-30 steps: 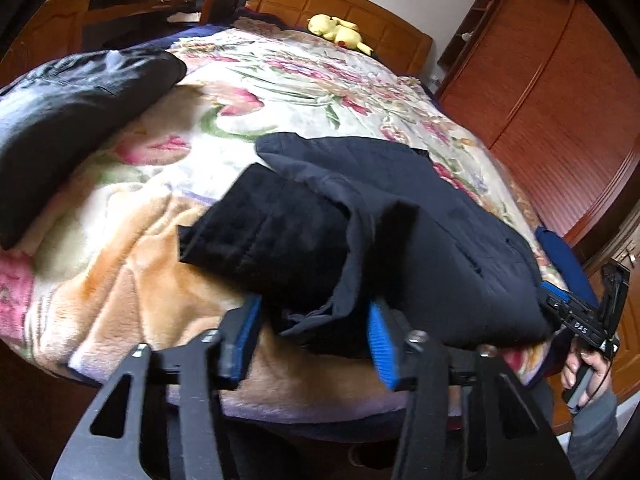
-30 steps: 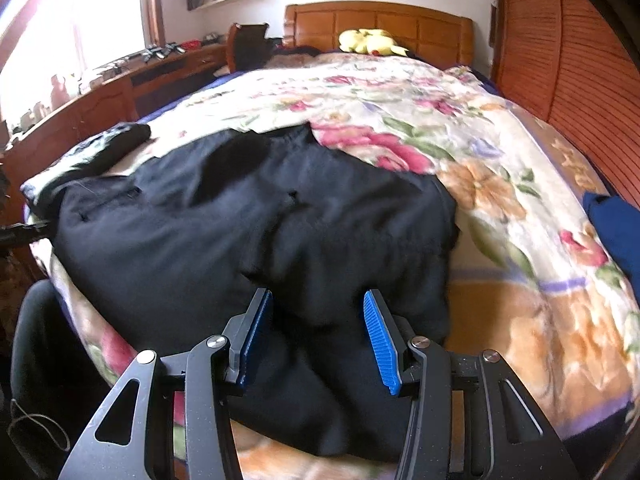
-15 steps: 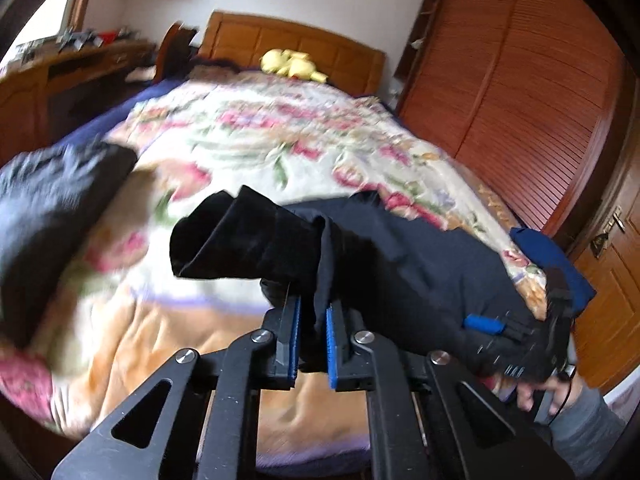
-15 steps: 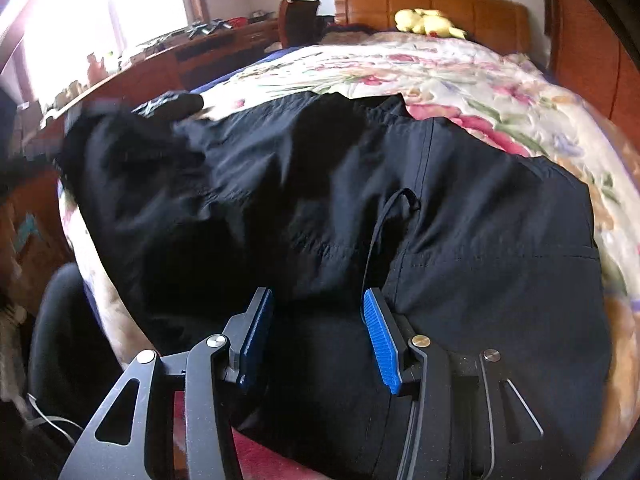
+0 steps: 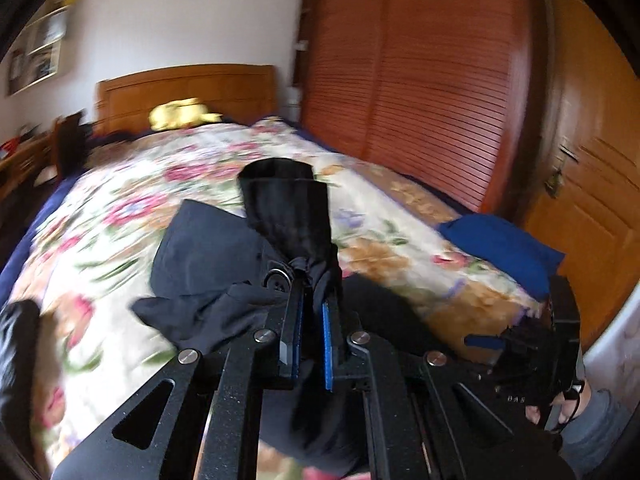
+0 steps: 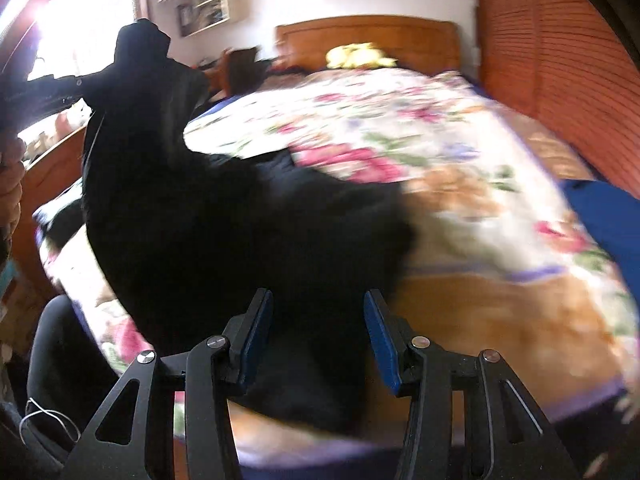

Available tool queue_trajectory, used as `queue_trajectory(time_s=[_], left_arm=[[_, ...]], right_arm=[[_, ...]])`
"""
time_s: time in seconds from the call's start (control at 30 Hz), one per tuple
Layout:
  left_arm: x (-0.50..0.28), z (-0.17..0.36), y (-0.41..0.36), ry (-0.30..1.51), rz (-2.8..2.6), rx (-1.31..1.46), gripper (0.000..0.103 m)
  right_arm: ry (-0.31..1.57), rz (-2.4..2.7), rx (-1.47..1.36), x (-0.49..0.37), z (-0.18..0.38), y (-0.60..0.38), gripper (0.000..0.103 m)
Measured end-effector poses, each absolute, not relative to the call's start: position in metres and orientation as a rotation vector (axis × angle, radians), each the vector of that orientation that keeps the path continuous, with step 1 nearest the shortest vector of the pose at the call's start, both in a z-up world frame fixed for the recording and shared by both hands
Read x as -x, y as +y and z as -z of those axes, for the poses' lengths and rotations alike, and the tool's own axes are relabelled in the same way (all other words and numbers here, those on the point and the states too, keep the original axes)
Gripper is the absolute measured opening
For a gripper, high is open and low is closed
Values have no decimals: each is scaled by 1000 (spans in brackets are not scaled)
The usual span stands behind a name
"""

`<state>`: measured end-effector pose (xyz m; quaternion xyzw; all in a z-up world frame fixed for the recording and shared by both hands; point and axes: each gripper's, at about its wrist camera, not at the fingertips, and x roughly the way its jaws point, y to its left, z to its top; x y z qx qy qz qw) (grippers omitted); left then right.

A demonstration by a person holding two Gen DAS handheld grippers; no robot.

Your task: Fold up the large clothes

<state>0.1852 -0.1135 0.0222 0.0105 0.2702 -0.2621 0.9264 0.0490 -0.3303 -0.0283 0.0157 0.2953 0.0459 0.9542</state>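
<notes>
A large black garment [image 6: 240, 232] lies across the near end of the floral bedspread [image 6: 400, 128]. My left gripper [image 5: 310, 300] is shut on a bunched part of it. A flap of that black cloth [image 5: 284, 208] sticks up past the pads, and the rest [image 5: 208, 248] hangs down to the bed. In the right wrist view this lifted part rises to a peak [image 6: 140, 44] at the upper left. My right gripper [image 6: 316, 316] is open low over the garment's near edge. Cloth lies under and between its blue pads [image 6: 380, 336], which do not press on it.
A blue cloth [image 5: 504, 248] sits at the bed's right edge. Another dark garment [image 5: 16, 344] lies at the left. A yellow plush toy [image 5: 180, 114] rests by the headboard. Louvred wardrobe doors [image 5: 400, 80] line the right side, and a wooden desk [image 6: 52, 160] the left.
My left gripper closed on the black garment's edge, then rose and rolled, pulling the cloth up off the bed. The right gripper shifted over the garment and stayed open.
</notes>
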Motion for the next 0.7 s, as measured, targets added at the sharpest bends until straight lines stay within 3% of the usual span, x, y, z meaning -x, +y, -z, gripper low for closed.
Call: queue_trajectory(time_s=[0.23,0.57,0.7], left_arm=[[-183,3,-199,657,750,-43,8],[-169,39,-226,747,728,-84,8],[-165,27,-220,720,729,-84,22]], right_arm=[[529,54,-59,0,2,-384,49],[519,45,-63,3,0,-381,49],[506,30,-67,-9,-1,-382,49]])
